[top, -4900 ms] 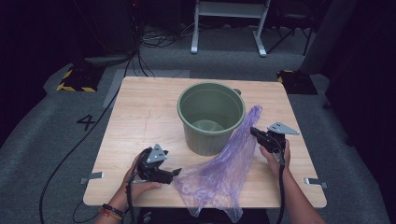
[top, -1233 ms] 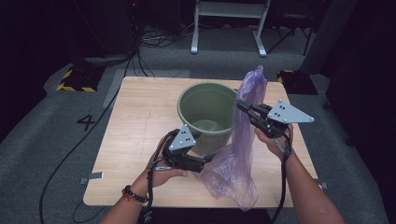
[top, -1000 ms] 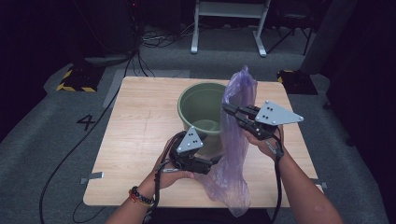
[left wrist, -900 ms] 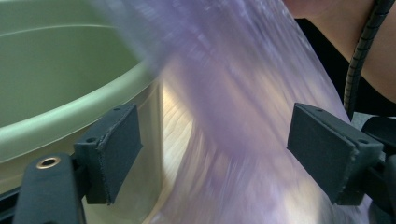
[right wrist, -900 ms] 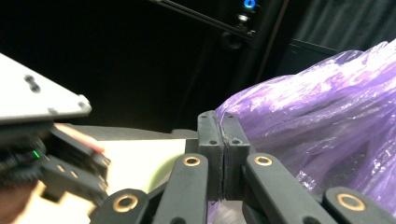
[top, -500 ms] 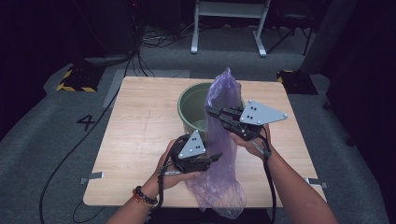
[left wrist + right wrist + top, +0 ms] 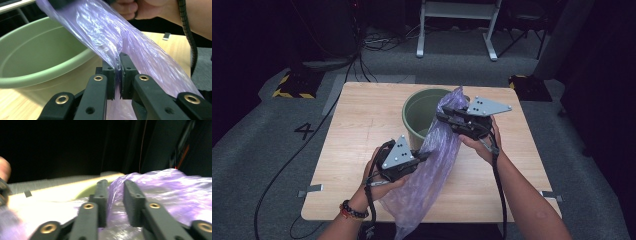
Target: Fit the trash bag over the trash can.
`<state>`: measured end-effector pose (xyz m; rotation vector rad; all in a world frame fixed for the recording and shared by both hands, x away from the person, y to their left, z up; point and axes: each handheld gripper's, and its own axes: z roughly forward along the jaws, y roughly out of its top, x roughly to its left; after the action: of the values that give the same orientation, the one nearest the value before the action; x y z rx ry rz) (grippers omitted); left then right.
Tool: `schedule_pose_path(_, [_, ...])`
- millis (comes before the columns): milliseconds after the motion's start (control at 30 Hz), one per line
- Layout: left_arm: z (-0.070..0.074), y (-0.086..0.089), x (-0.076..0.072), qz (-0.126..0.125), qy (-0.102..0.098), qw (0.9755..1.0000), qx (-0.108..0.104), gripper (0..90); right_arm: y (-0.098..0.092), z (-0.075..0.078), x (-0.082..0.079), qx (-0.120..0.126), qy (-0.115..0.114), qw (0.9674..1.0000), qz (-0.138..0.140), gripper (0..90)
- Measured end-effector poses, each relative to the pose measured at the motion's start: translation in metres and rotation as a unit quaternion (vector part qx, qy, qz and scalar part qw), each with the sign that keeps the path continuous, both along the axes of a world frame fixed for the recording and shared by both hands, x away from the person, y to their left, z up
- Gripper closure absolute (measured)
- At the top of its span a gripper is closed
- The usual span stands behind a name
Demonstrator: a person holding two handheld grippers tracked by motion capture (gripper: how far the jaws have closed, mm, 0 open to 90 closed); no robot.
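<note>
Round green plastic bucket (image 7: 422,112) stands mid-table; translucent purple plastic bag (image 7: 432,165) drapes from its rim down over the near edge, blocking the centre. Light wooden table (image 7: 362,120) is bare left of the bucket and far right: free passage.

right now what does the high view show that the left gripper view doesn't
High view alone: the whole wooden table, the grey floor with its painted 4, both forearms, and the right gripper at the top of the purple bag, beside the bucket rim.

Left gripper view alone: the left gripper close up, its jaws pinched on a fold of the bag, having just been closing.

Both: the green bucket, the purple bag stretched between the hands, and the tabletop.
</note>
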<state>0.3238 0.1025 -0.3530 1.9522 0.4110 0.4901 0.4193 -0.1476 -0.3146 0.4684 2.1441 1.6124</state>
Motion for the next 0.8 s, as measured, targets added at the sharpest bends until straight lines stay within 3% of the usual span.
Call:
schedule_pose_path(167, [0.002,0.006,0.0,0.012,-0.002,0.9999,-0.002,85.1,0.003,-0.01,0.015,-0.042,0.053,0.9969,-0.04,53.4])
schedule_pose_path(267, [0.003,0.008,0.0,0.013,-0.006,0.9999,-0.003,85.1,0.005,-0.014,0.021,-0.063,0.069,0.9942,-0.053,44.8])
schedule_pose_path(333, [0.003,0.007,0.001,0.015,-0.006,0.9999,0.0,85.1,0.007,-0.016,0.022,-0.074,0.065,0.9924,-0.073,38.7])
schedule_pose_path(467, [0.004,0.006,0.002,0.022,-0.012,0.9997,0.004,85.7,0.01,-0.014,0.022,-0.081,0.051,0.9924,-0.077,38.1])
schedule_pose_path(567, [0.005,0.007,0.003,0.029,-0.011,0.9995,0.003,86.8,0.01,-0.01,0.022,-0.073,0.041,0.9941,-0.07,36.8])
schedule_pose_path(800, [0.011,0.011,0.01,0.044,-0.005,0.999,-0.01,88.7,0.003,0.0,0.022,-0.036,0.045,0.9972,-0.046,27.6])
